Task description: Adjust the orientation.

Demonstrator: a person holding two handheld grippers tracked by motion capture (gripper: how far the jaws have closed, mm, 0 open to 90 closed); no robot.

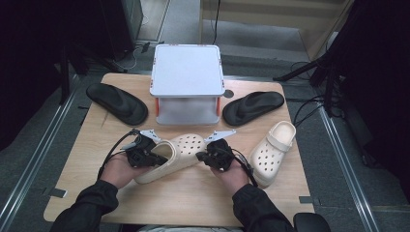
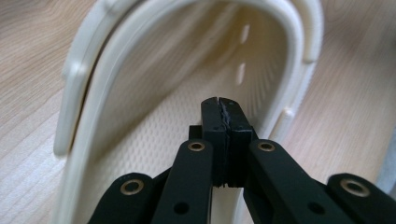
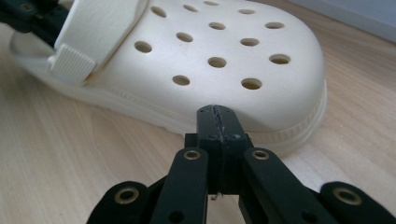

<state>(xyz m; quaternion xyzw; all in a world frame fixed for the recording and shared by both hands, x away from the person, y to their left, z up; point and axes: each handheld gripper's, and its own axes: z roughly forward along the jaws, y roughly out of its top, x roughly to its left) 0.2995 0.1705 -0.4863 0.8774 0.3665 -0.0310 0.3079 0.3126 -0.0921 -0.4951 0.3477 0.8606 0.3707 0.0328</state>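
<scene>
A cream clog [image 1: 174,154] with holes in its toe lies slantwise on the wooden table [image 1: 188,203] between my two grippers. My left gripper [image 1: 155,158] is shut and empty, its tips at the clog's heel opening; the left gripper view has the closed tips [image 2: 219,103] over the clog's insole [image 2: 154,135]. My right gripper [image 1: 202,157] is shut and empty too, at the toe's side. In the right gripper view its tips [image 3: 218,113] sit against the clog's toe [image 3: 219,60] near the sole rim. Whether either gripper touches the clog I cannot tell.
A second cream clog [image 1: 271,151] lies at the right. Two black sandals [image 1: 117,102] [image 1: 252,106] lie left and right of a white two-tier shelf [image 1: 187,82] at the table's back. Cables and dark stands crowd the floor around.
</scene>
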